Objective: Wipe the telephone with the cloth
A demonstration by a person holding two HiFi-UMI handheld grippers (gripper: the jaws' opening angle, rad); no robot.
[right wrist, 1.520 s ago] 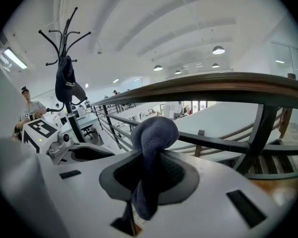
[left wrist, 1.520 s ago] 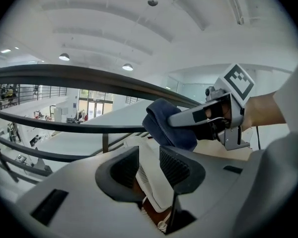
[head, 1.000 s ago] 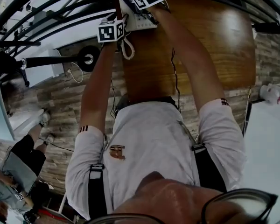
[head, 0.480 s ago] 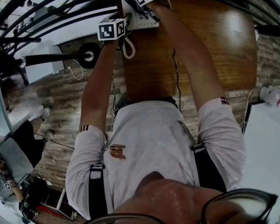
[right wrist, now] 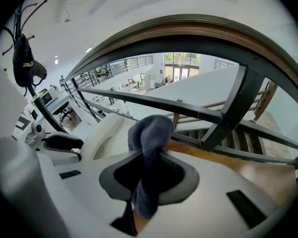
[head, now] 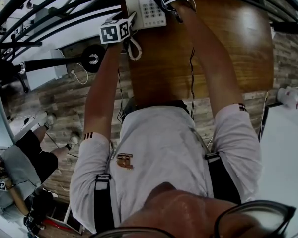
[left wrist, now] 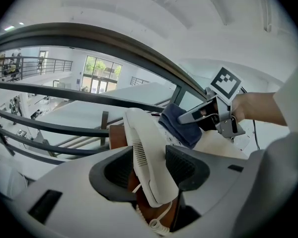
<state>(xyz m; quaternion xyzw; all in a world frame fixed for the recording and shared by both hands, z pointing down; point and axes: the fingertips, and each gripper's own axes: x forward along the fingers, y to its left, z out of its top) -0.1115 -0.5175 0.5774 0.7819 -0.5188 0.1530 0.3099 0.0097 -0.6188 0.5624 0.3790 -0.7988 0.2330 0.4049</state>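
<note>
Left gripper view: handset (left wrist: 148,152) tight in left tool (left wrist: 150,168), cloth (left wrist: 181,127) tight in right tool (left wrist: 187,118) just beyond.

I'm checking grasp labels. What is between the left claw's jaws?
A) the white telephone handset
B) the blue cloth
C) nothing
A: in the left gripper view the left claw is shut on the handset; the cloth is in the right claw.

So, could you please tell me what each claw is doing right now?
Left claw: closed on the telephone handset.
Right claw: closed on the cloth.
</note>
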